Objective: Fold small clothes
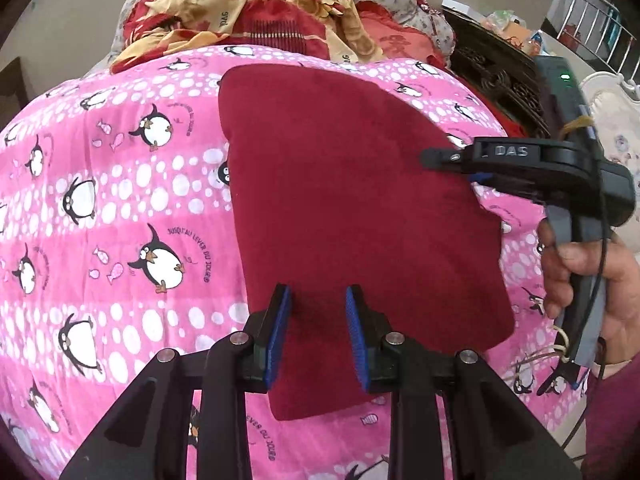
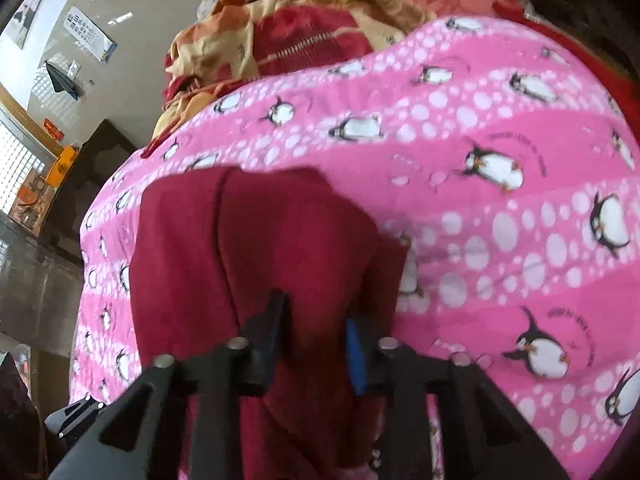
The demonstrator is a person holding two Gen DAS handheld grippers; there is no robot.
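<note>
1. In the left wrist view, a pink blanket (image 1: 120, 208) printed with penguins and white dots fills the left half of the frame and runs on under everything else.
2. At upper centre, a heap of red and orange bedding (image 1: 248, 12) lies behind the blanket's far edge.
3. A dark red garment (image 1: 352, 200), folded flat, lies on the blanket from the centre of the frame to the lower right.
4. At bottom centre, the left gripper (image 1: 318, 300) has its blue pads (image 1: 280, 320) on either side of the garment's near edge; cloth sits between them, and the jaws look clamped on it.
5. At the right edge, a hand (image 1: 588, 280) holds the right gripper (image 1: 444, 158) by its handle, its tip at the garment's right edge.
6. In the right wrist view, which is blurred, a wall and shelves show at far left.
7. The garment (image 2: 280, 240) fills the lower centre, raised into a ridge.
8. The right gripper (image 2: 316, 320) is closed on that ridge, cloth bunched between the jaws.
9. The blanket (image 2: 500, 200) spreads across the right side.
</note>
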